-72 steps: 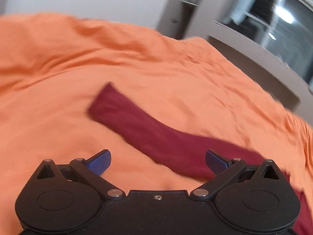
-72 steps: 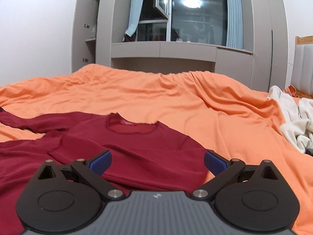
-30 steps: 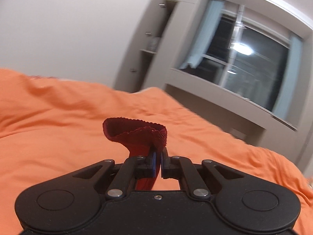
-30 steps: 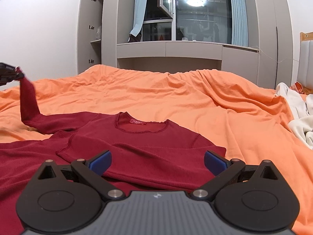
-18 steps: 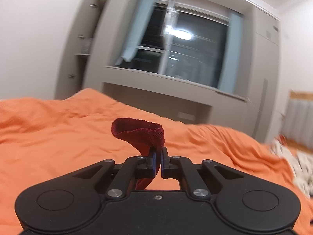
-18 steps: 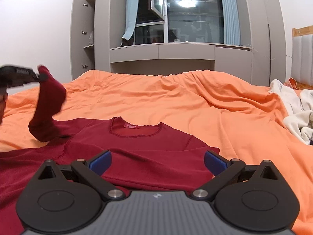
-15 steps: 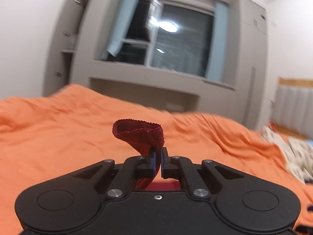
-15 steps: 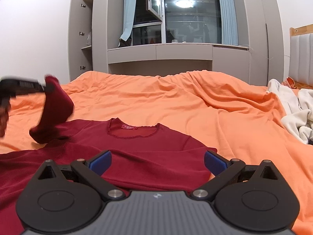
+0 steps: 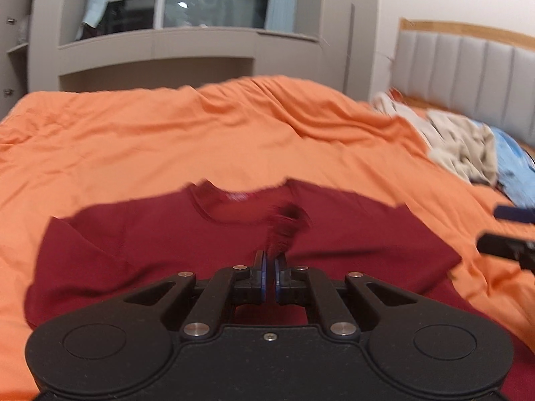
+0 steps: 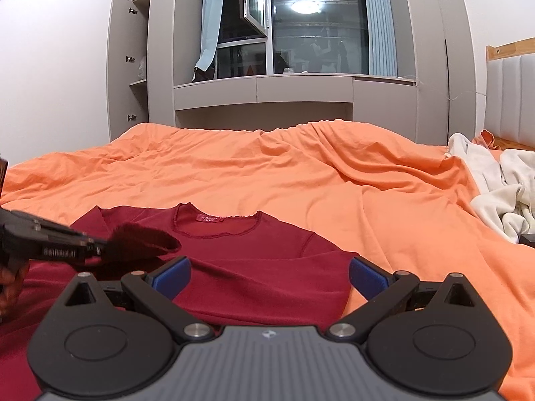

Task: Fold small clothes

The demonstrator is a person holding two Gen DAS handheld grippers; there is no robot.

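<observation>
Left wrist view. Dark red long-sleeved top [image 9: 214,244] lies flat on the orange bed cover [image 9: 200,140], front up, round neckline [image 9: 234,207] with a small label inside. Fabric is plain knit, neckline edge scalloped. Neckline points toward the grey window cabinet [image 9: 157,56]; the long axis of the body runs from the camera toward that cabinet. Left gripper [image 9: 269,267] is clamped tight on the sleeve cuff [image 9: 287,224], which stands up blurred just beyond the pads, over the chest just right of the neckline. Right gripper's fingertip [image 9: 511,214] shows at the right edge, beyond the top's right side. A heap of pale clothes [image 9: 461,143] lies near the padded headboard [image 9: 468,67], well apart from the top. No containers seen.

Right wrist view. Same top [image 10: 254,260], one sleeve already folded across the chest, its edge running left to right. Label [image 10: 211,219] reads pink-red; text too small to read. Right gripper [image 10: 269,272] hangs low over the near part of the top, jaws spread wide, nothing between the blue pads [image 10: 170,275]. Left gripper [image 10: 100,247] enters from the left, held by a hand [image 10: 10,284], pinching the cuff [image 10: 140,242]; cuff sits above the left shoulder area, left of the neckline. Pale clothes [image 10: 495,187] at far right on the cover [image 10: 301,173].
</observation>
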